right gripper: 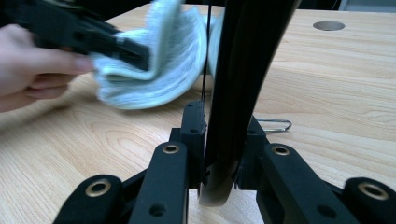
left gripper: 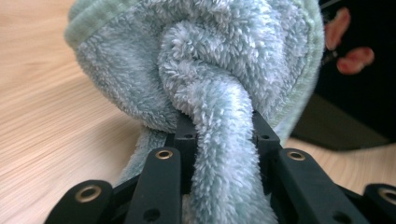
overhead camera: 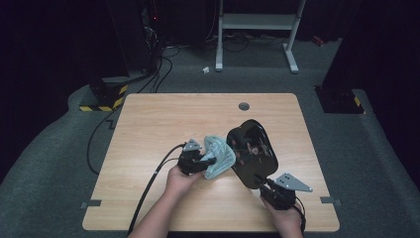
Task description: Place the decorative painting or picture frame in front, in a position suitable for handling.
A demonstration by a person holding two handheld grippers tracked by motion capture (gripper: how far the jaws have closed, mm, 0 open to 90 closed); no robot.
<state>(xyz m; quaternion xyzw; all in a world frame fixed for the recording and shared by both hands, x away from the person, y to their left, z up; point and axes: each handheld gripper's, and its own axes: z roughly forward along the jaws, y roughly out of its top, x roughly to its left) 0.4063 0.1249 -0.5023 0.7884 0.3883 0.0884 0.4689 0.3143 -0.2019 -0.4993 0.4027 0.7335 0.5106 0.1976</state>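
Note:
A fluffy pale green cloth (overhead camera: 219, 154) is bunched up in my left gripper (overhead camera: 208, 161), whose jaws are shut on a twisted fold of the cloth (left gripper: 219, 140). The cloth rests against the left face of a glossy black tray (overhead camera: 251, 151) with a pink flower pattern. My right gripper (overhead camera: 261, 181) is shut on the tray's near rim (right gripper: 233, 116) and holds it tilted up on edge above the table. In the right gripper view the cloth (right gripper: 154, 60) and the left gripper (right gripper: 144, 53) sit to the left of the tray.
The wooden table (overhead camera: 158, 119) has a round grey cable hole (overhead camera: 243, 106) near its far edge. A small metal clip (right gripper: 275, 125) lies on the wood beside the tray. Cables (overhead camera: 153, 178) trail off the table's near left. A white frame (overhead camera: 257, 29) stands behind.

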